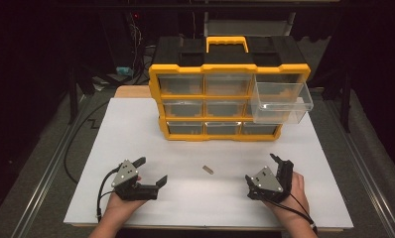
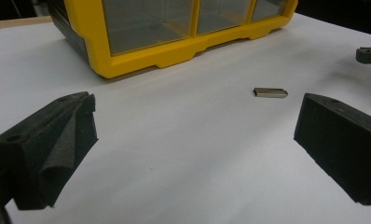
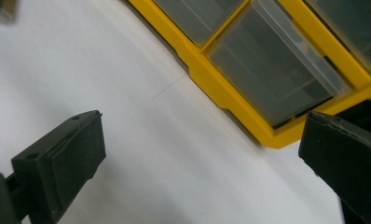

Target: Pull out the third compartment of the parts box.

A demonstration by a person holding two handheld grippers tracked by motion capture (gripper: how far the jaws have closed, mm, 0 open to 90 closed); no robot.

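A small grey metal piece (image 1: 208,169) lies on the white board (image 1: 131,129), in front of a yellow and black drawer cabinet (image 1: 229,66). The cabinet's top right clear drawer (image 1: 281,101) is pulled out. My left gripper (image 1: 152,170) rests at the board's near left, open and empty, its jaws pointing right toward the piece. My right gripper (image 1: 261,167) is at the near right, also open and empty. The left gripper view shows the piece (image 2: 270,92) ahead, just right of the gap in my left gripper (image 2: 195,135). In the right gripper view my right gripper (image 3: 202,154) faces the cabinet's lower drawers (image 3: 267,70), with the piece (image 3: 2,10) at the top left corner.
The cabinet (image 2: 151,56) stands at the back of the board with its other clear drawers shut. Metal rails (image 1: 51,163) run along both sides of the table. Cables trail off the left side, and dark clutter stands behind the cabinet.
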